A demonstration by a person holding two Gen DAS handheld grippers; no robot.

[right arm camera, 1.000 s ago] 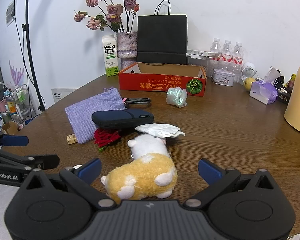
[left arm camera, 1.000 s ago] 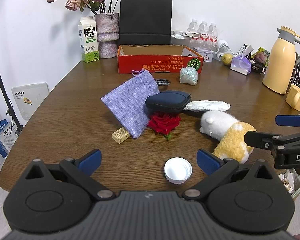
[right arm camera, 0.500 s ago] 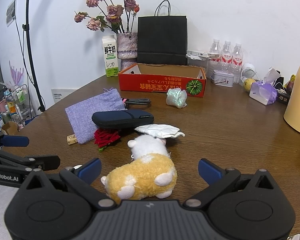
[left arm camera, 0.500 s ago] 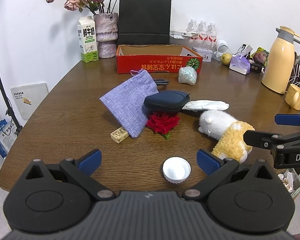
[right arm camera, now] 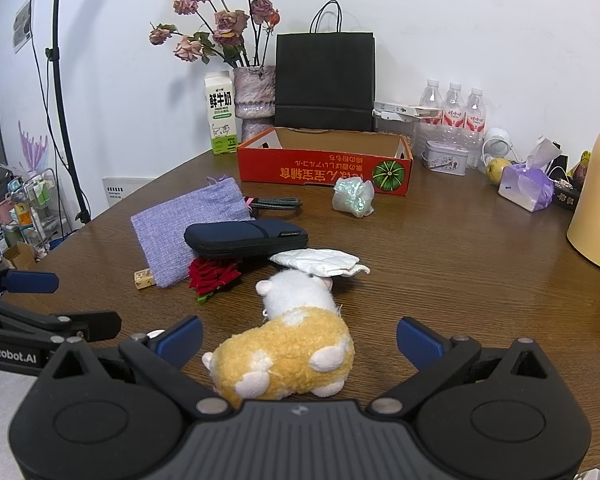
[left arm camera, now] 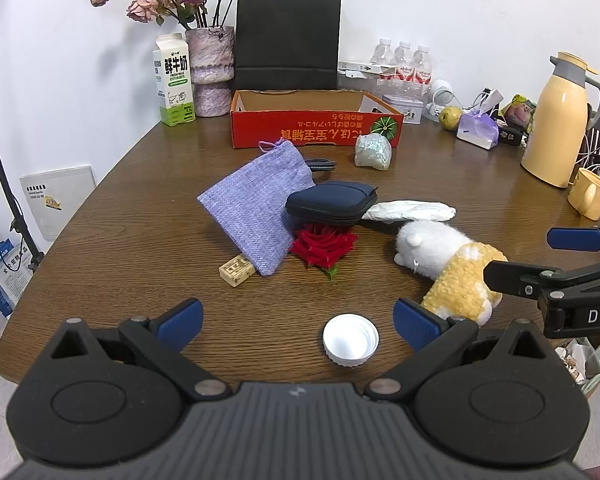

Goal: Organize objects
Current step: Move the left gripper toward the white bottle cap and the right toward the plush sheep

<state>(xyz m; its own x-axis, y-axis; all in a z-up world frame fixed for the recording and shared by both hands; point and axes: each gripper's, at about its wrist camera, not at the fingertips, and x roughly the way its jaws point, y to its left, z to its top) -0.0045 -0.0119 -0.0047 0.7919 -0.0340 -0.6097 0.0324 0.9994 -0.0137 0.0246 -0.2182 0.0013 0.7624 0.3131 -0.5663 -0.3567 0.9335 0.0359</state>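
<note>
My left gripper (left arm camera: 298, 320) is open over the near table edge, with a white bottle cap (left arm camera: 350, 340) between its fingers. My right gripper (right arm camera: 298, 338) is open around the rear of a yellow and white plush toy (right arm camera: 288, 344), not touching it. Beyond lie a red rose (left arm camera: 324, 245), a navy zip case (left arm camera: 332, 202), a purple cloth pouch (left arm camera: 256, 204), a small wooden block (left arm camera: 237, 270), a white wrapped packet (left arm camera: 412, 211), a black cable (left arm camera: 320, 165) and a shiny crumpled lump (left arm camera: 373, 152). An open red cardboard box (left arm camera: 316, 128) stands at the back.
Behind the box stand a black paper bag (left arm camera: 288, 36), a vase of dried roses (left arm camera: 211, 72) and a milk carton (left arm camera: 173, 80). Water bottles (left arm camera: 402, 64), a tin, a purple tissue pack (left arm camera: 478, 132), a yellow thermos (left arm camera: 560, 120) and a yellow mug (left arm camera: 590, 198) fill the right side.
The left wrist view has shifted slightly; objects sit a little lower and left in it. Both grippers stay open and nothing on the table has moved.
</note>
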